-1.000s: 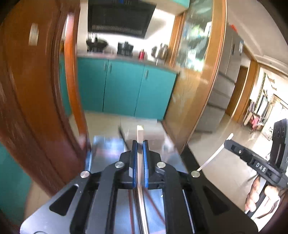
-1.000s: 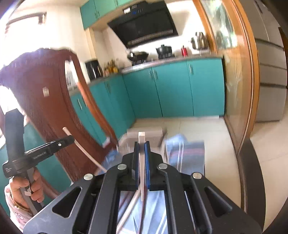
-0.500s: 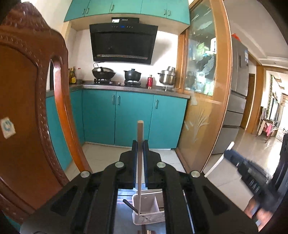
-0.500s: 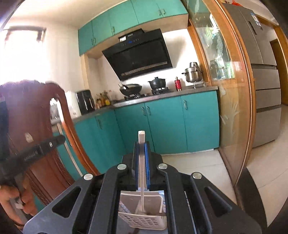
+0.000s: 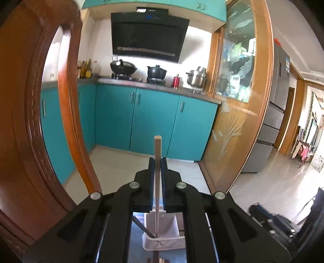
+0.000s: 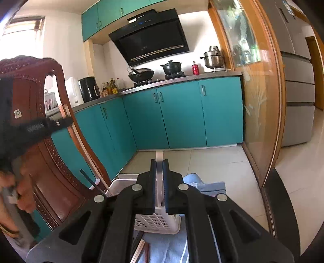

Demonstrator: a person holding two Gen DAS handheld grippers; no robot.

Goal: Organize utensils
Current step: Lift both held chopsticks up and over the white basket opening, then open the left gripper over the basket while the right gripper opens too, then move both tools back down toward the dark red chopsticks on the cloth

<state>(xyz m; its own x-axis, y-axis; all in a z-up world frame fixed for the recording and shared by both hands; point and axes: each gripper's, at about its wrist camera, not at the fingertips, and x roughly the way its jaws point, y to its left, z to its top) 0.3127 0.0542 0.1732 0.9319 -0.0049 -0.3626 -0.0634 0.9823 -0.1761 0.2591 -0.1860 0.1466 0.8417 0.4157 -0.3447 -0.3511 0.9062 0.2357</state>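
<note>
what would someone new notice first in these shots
Each gripper pinches a pale chopstick upright: the left gripper holds a wooden chopstick, the right gripper a white chopstick. Below both sits a white slotted holder, with teal cabinets behind.

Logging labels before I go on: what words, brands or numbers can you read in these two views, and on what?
None can be read.
Range hood: lit marks and a small white tag, too small.
Fridge: blue sticker, too small.
Chair: small square sticker, unreadable.
Left gripper: white lettering along its side, blurred.
Red bottle: pattern only, no clear text.
</note>
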